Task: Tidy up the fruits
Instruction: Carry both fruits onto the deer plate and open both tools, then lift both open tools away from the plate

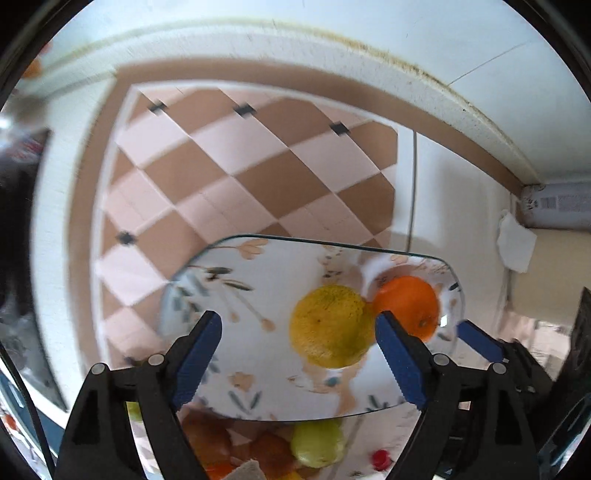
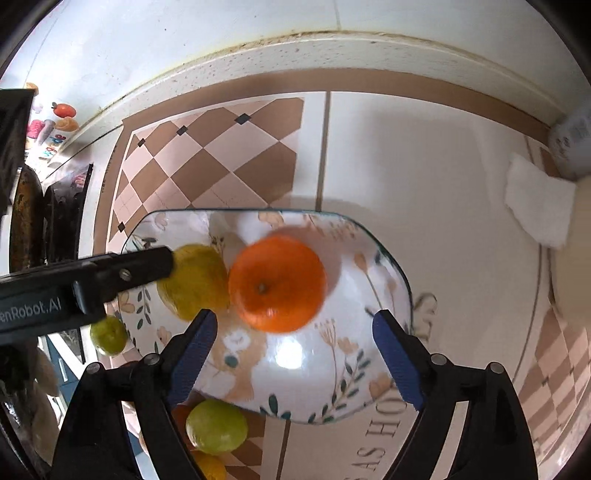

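A glass plate (image 1: pixel 280 266) (image 2: pixel 295 373) with a flower print lies on the checkered cloth. On it rest a yellow-green citrus (image 1: pixel 330 325) (image 2: pixel 195 284) and an orange (image 1: pixel 410 304) (image 2: pixel 277 282), touching each other. My left gripper (image 1: pixel 298 319) hangs open above the plate, with the yellow citrus between its blue fingers, close to the right-hand one. My right gripper (image 2: pixel 295 316) is open too, just over the orange, whose near side lies between its fingertips. The left gripper's black body (image 2: pixel 110 275) reaches in from the left in the right wrist view.
More fruit lies past the plate's near edge: a green one (image 1: pixel 317 443) (image 2: pixel 216 426), a second green one (image 2: pixel 109 334), brownish-orange ones (image 1: pixel 207 437). A white paper towel (image 2: pixel 535 199) and a roll (image 1: pixel 561 206) sit at the right. The wall (image 2: pixel 295 22) runs behind.
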`<action>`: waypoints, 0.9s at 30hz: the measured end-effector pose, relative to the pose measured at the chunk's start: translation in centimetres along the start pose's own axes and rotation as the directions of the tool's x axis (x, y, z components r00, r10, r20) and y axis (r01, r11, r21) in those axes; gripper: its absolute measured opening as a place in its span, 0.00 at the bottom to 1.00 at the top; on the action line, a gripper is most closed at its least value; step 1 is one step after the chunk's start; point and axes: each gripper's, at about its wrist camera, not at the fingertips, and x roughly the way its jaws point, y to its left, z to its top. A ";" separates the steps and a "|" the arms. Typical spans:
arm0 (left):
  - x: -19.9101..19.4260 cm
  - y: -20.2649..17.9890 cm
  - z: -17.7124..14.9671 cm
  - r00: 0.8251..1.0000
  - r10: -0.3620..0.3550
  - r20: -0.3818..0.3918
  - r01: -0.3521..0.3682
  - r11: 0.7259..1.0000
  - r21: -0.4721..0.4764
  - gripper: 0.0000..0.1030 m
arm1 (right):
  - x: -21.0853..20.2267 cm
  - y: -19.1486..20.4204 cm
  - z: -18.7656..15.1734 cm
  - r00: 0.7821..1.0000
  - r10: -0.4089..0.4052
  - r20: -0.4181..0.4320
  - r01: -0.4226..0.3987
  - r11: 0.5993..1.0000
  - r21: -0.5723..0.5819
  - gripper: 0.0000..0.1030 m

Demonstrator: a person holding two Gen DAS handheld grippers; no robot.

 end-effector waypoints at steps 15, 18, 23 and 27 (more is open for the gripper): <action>-6.5 2.5 -10.8 0.928 0.204 0.312 -0.225 0.974 0.030 0.82 | -7.7 1.8 -9.0 0.970 -0.119 0.210 0.112 0.993 0.045 0.86; -8.4 2.8 -13.0 0.910 0.194 0.366 -0.221 0.975 0.033 0.82 | -9.5 2.4 -10.9 0.963 -0.118 0.242 0.108 0.993 0.055 0.86; -11.3 3.0 -16.5 0.870 0.188 0.455 -0.228 0.973 0.033 0.82 | -12.2 3.8 -13.8 0.949 -0.117 0.291 0.107 0.993 0.050 0.86; -13.4 3.0 -19.2 0.852 0.159 0.499 -0.204 0.978 0.038 0.82 | -14.7 4.9 -16.6 0.932 -0.121 0.342 0.112 0.993 0.048 0.86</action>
